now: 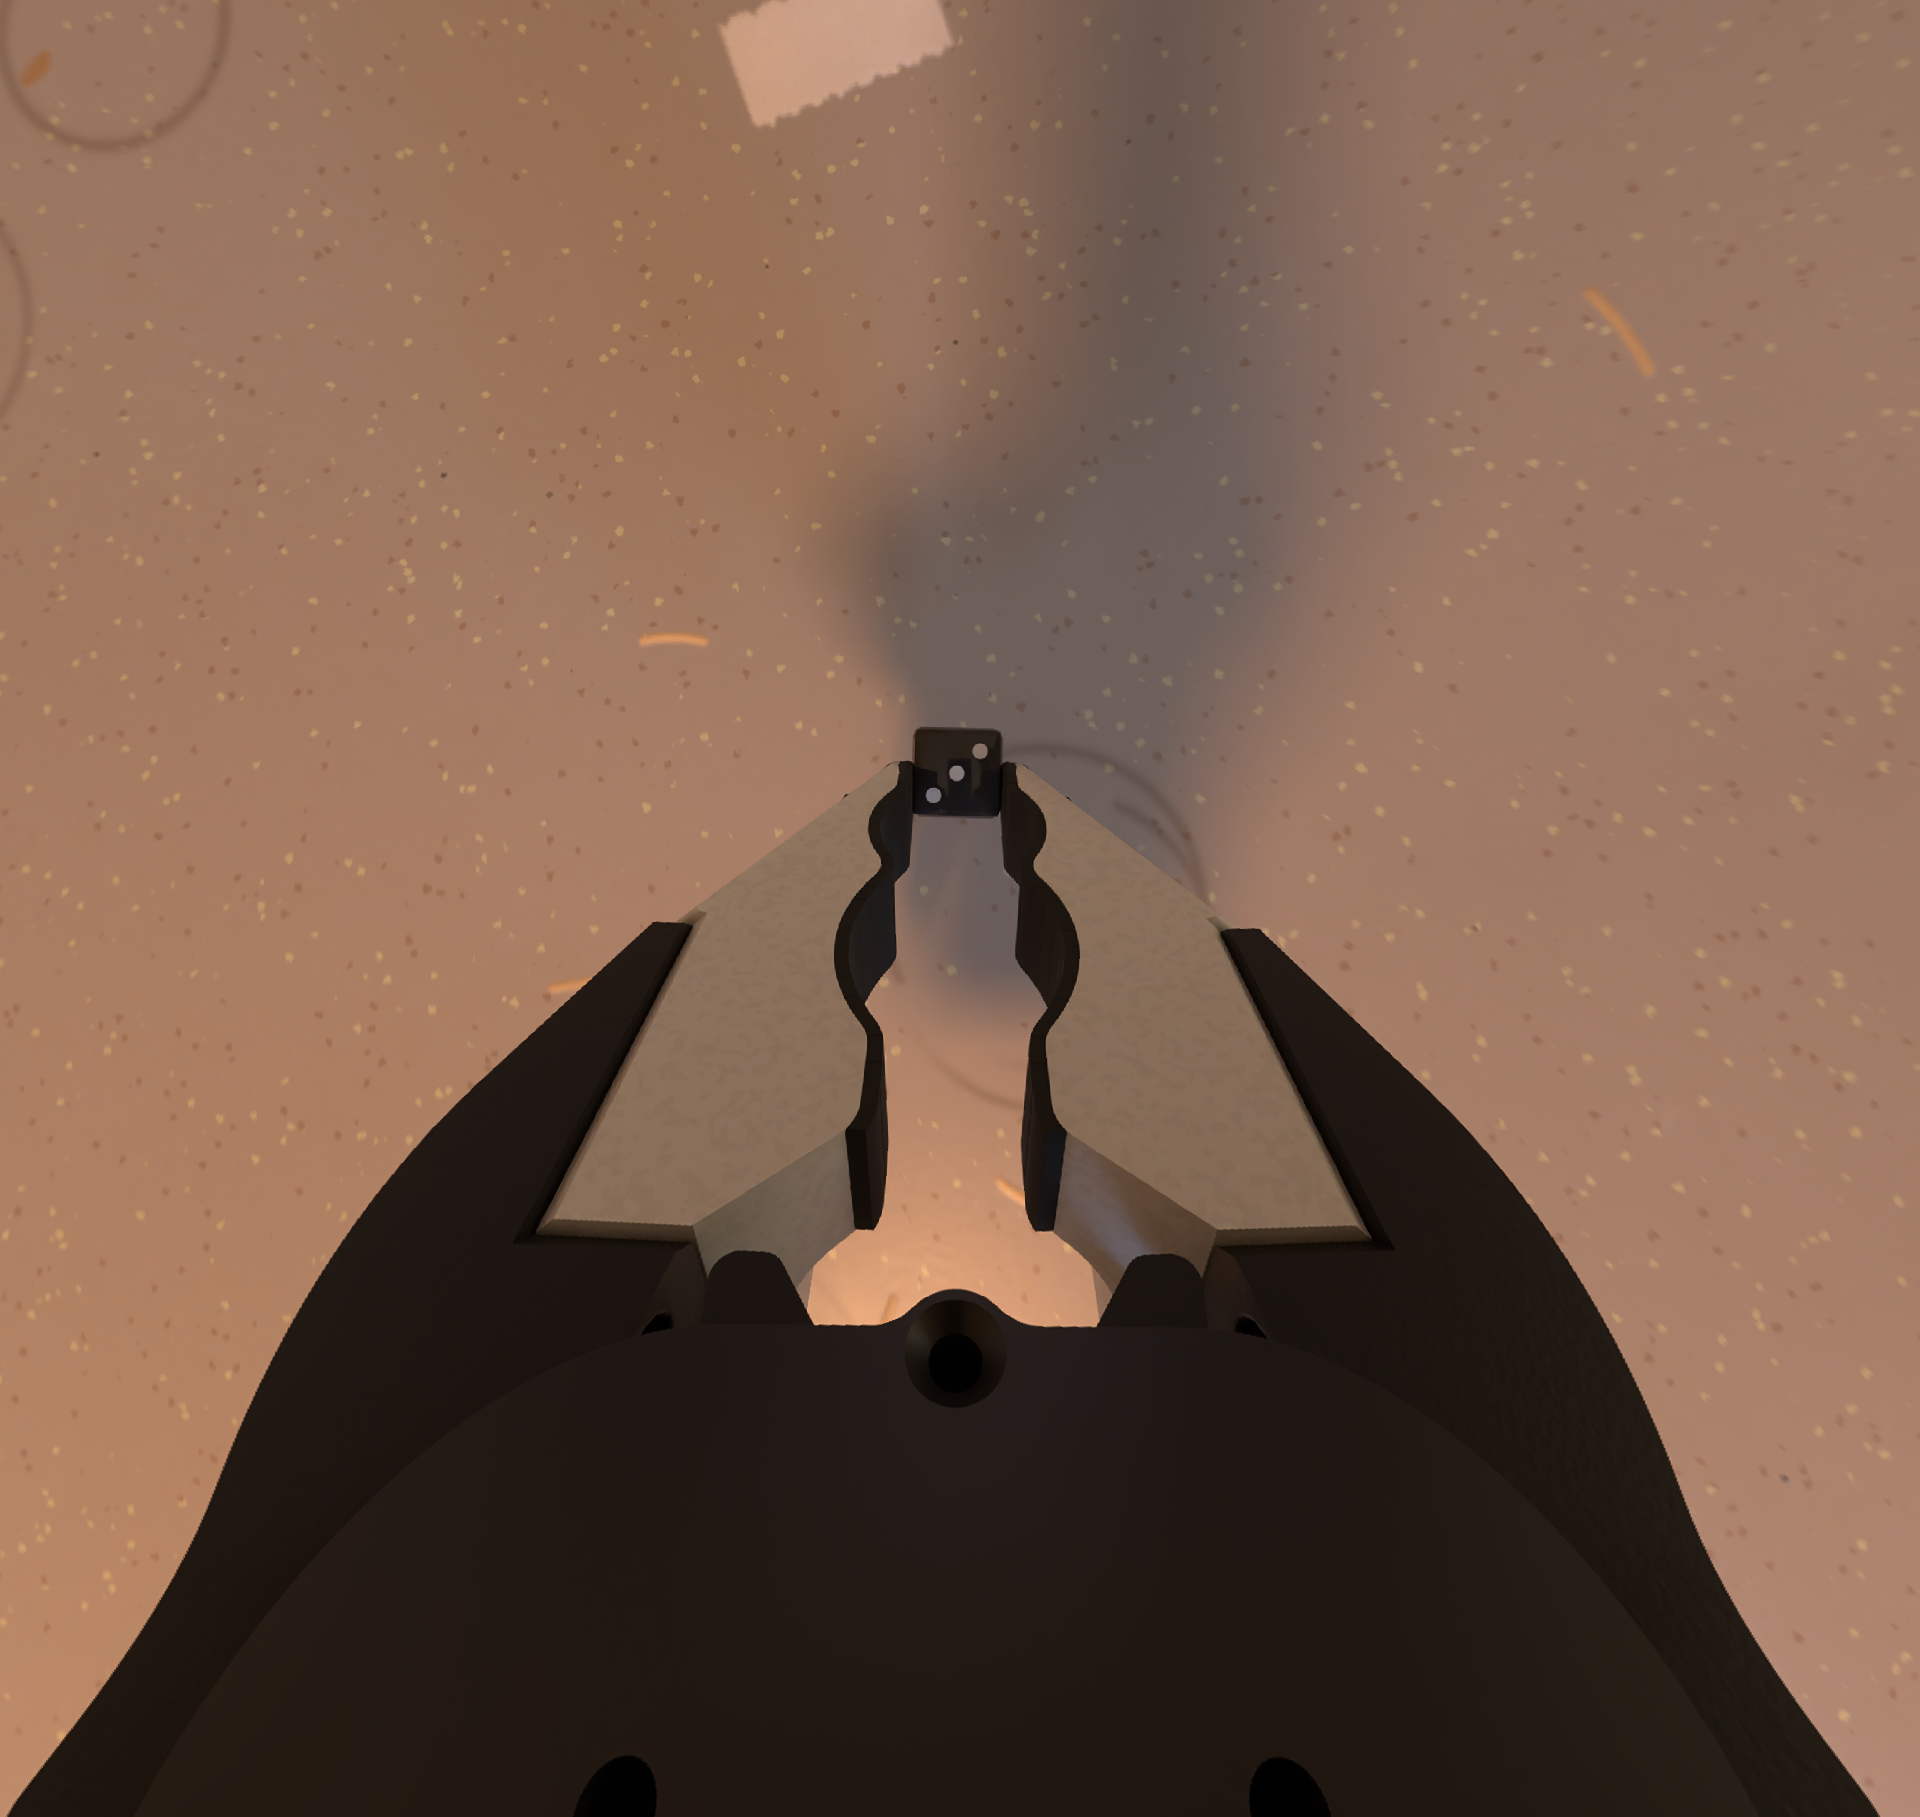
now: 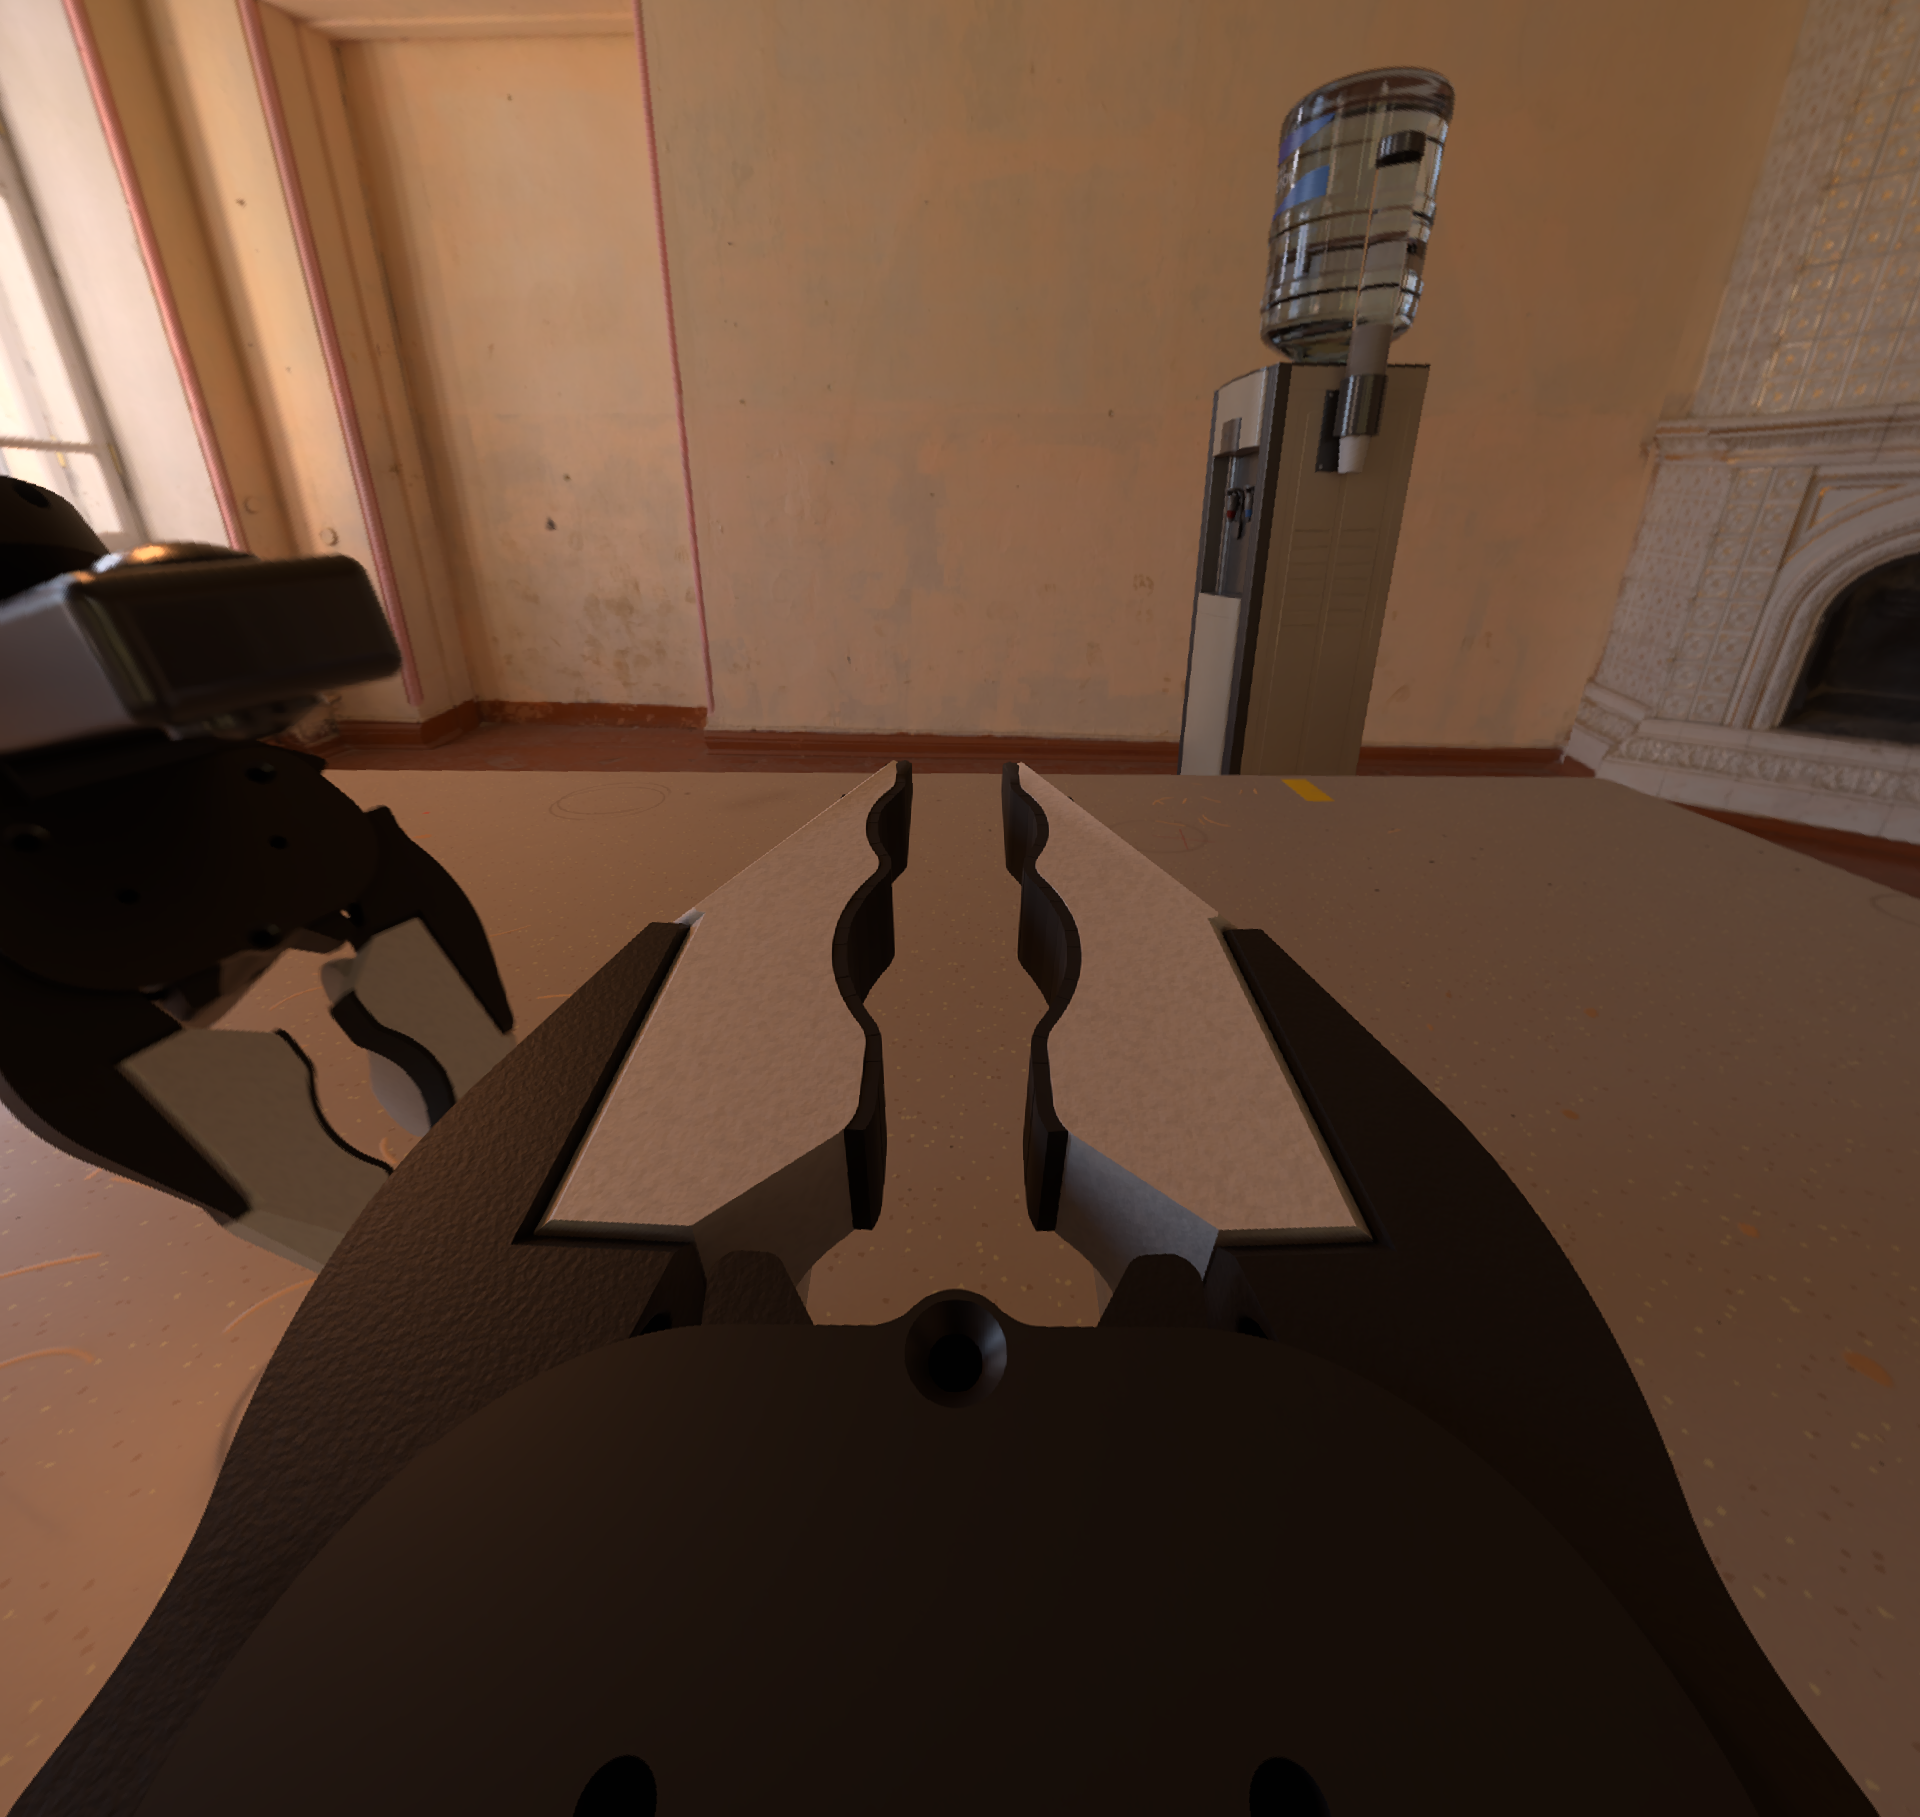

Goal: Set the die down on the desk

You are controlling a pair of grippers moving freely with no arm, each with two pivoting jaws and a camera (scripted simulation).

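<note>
1 die, 2 claws: left claw, right claw, 1 desk, 1 water cooler.

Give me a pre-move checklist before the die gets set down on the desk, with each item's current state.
1. Die gripped between the left gripper fingertips: ok, both fingers close against its sides.
2. Die level, one face square to the camera: ok.
3. Desk below the die free of objects: ok; only a pale rectangular patch farther off.
4. Die's height above the desk: cannot tell.
5. Right gripper clear of the drop spot: ok, it is empty, open and points across the desk.
6. Die visible from the right wrist view: not ok, hidden.
</note>
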